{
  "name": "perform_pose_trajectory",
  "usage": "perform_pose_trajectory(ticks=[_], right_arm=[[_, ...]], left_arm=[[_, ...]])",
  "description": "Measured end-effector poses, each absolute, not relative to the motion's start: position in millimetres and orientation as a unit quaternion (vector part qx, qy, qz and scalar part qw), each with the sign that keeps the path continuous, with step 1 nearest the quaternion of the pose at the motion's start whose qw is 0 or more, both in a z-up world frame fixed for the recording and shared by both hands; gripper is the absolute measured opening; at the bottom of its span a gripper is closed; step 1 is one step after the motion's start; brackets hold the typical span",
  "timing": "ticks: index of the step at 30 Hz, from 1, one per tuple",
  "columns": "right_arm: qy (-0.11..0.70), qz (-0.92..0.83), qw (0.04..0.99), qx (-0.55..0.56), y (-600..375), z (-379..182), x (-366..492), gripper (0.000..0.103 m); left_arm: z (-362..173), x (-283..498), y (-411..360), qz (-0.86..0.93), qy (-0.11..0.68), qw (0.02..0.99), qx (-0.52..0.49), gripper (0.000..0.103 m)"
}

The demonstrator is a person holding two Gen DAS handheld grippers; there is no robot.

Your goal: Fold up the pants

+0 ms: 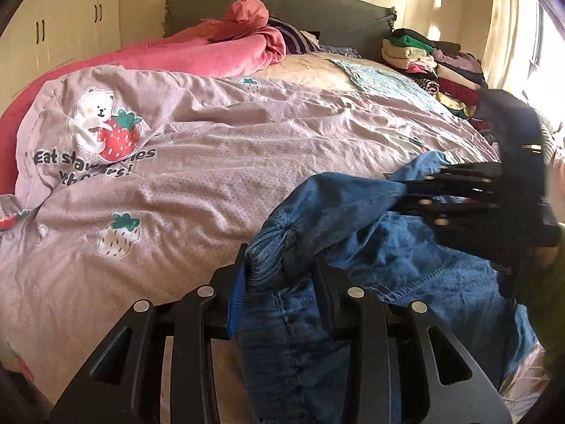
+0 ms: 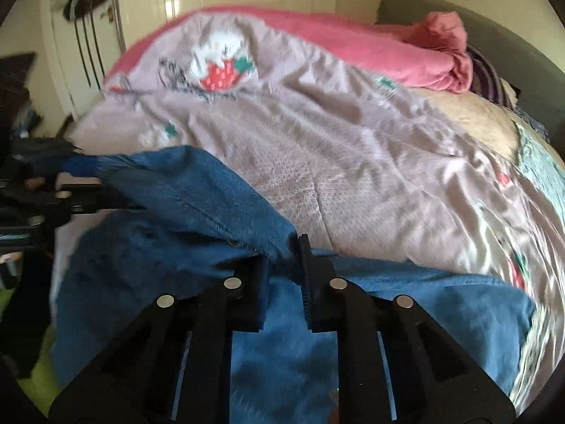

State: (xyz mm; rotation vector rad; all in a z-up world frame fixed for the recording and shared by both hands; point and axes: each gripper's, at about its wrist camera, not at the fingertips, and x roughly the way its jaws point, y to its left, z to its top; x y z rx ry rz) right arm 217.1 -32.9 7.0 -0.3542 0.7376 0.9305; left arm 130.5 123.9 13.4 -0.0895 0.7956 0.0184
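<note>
bed (image 1: 247, 148) | left gripper (image 1: 279, 275) clamps pants (image 1: 388, 254) | right gripper (image 2: 282, 272) clamps pants

Both grippers are black: the left gripper (image 1: 279, 265) has triangular cut-outs in its linkage arms, round silver pivot pins and a ribbed blue pad. The right gripper (image 2: 284, 258) has the same arms and pins, with ribbed black pads.

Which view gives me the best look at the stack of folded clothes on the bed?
The left wrist view. It shows the stack of folded clothes sharply at the far right of the bed, beside the grey headboard. The right wrist view is blurred and does not show the stack.
</note>
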Motion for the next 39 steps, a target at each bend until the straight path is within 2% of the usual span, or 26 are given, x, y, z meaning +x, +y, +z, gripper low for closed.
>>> perform_pose_trajectory(ticks=[9,20,21,27,29,30,31,38,39], right_arm=[[0.35,0.44,0.821,-0.102,-83.3,14.3,152.3,0.009],[0.362,0.462,0.806,-0.075,-109.7,12.1,64.4,0.008],[0.364,0.468,0.803,-0.07,-111.0,11.7,58.7,0.004],[0.358,0.467,0.801,-0.114,-106.3,6.3,29.7,0.004],[0.34,0.444,0.816,-0.149,-106.2,9.3,27.7,0.017],[0.329,0.438,0.819,-0.167,-106.2,9.7,27.8,0.034],[0.311,0.425,0.827,-0.197,-104.2,10.2,27.3,0.04],[0.251,0.352,0.818,-0.378,-70.3,-17.6,46.4,0.045],[0.249,0.339,0.816,-0.397,-67.2,-21.7,50.1,0.034]], left_arm=[[24.1,104.0,100.5,-0.01,0.377,0.926,-0.02,0.033],[20.9,55.6,89.9,-0.026,0.379,0.925,-0.016,0.035],[19.3,50.4,91.4,-0.027,0.381,0.924,-0.02,0.035],[8.0,24.0,97.1,-0.036,0.393,0.918,-0.041,0.035],[5.5,19.4,96.2,-0.039,0.395,0.917,-0.042,0.035],[4.7,19.0,96.7,-0.04,0.397,0.916,-0.043,0.035],[4.1,19.0,97.2,-0.039,0.398,0.915,-0.044,0.035],[1.3,15.2,95.0,-0.035,0.402,0.914,-0.038,0.035],[1.4,15.0,95.0,-0.033,0.402,0.914,-0.037,0.036]])
